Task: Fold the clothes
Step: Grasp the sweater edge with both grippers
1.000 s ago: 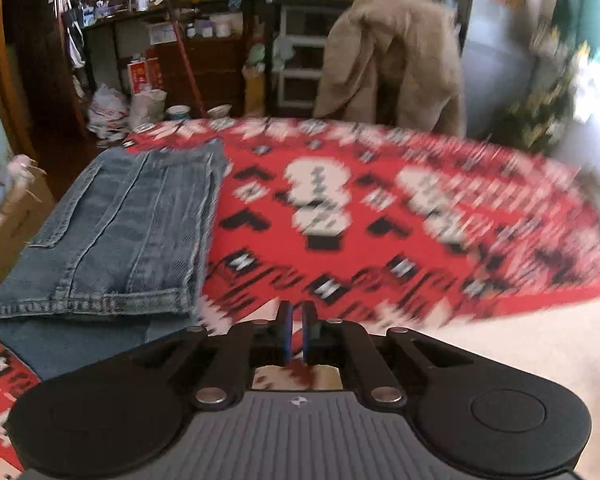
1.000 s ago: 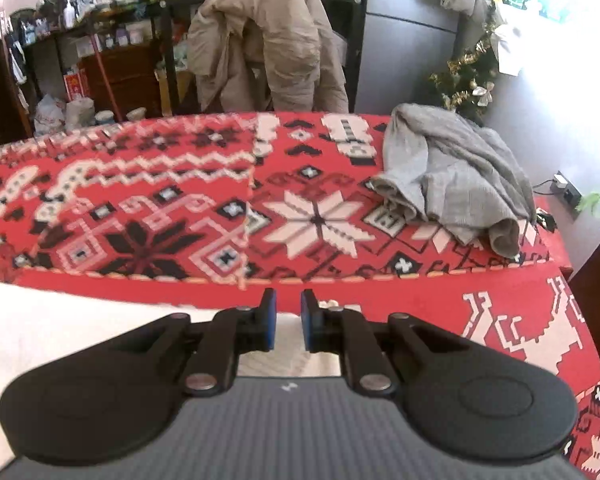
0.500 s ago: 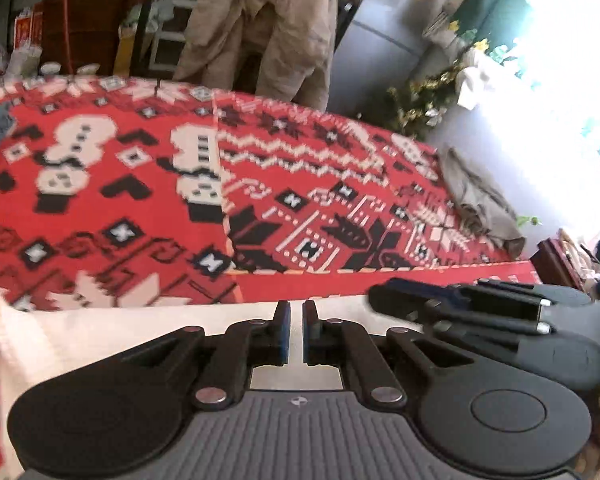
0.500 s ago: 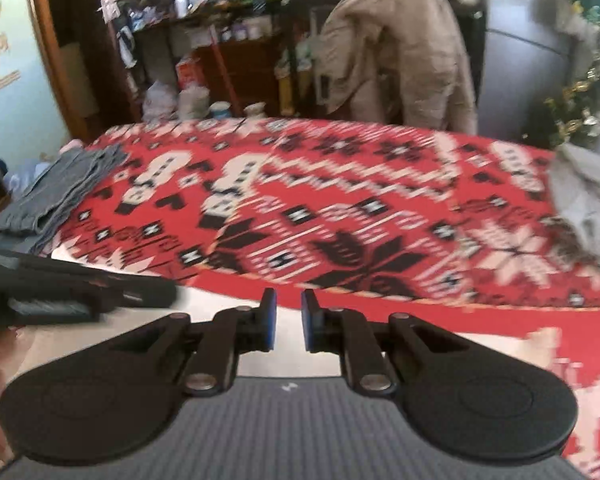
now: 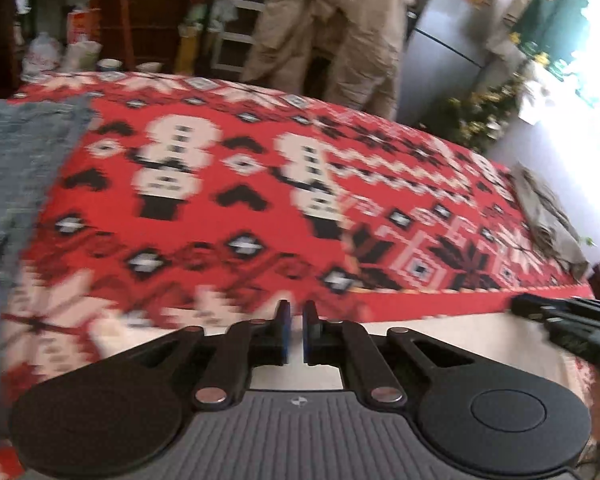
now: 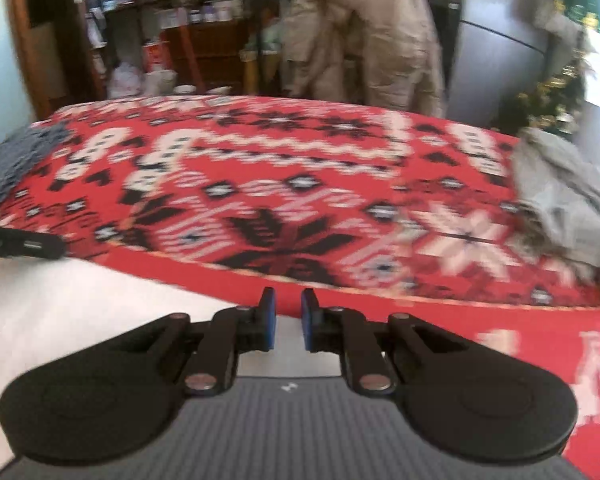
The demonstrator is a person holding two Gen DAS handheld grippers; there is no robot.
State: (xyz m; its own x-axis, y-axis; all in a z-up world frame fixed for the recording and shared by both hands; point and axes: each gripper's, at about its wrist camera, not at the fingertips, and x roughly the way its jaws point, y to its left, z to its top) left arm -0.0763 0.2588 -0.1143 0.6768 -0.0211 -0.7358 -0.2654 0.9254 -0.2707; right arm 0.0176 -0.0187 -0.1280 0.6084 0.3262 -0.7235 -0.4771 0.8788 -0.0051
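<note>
White cloth garment (image 6: 80,304): nearest edge of red patterned blanket (image 5: 260,184); left gripper (image 5: 296,332) jaws opening, right gripper (image 6: 288,320) narrowly parted, both over it, grip uncertain. Beige coat (image 6: 360,32) beyond. No legible writing.

Motion blur smears both my views; the pattern of the red blanket (image 5: 260,208) dissolves near the lower left of the left wrist view. The folded jeans (image 5: 16,176) run off the left edge there. The white garment (image 6: 80,312) is largely hidden beneath my gripper bodies, so I cannot tell whether either gripper pinches it. The grey garment (image 6: 568,208) is cut by the right edge of the right wrist view. The right gripper (image 5: 568,326) enters the left wrist view only in part, blurred. Items on the rear shelves (image 6: 188,12) are too small to identify.
</note>
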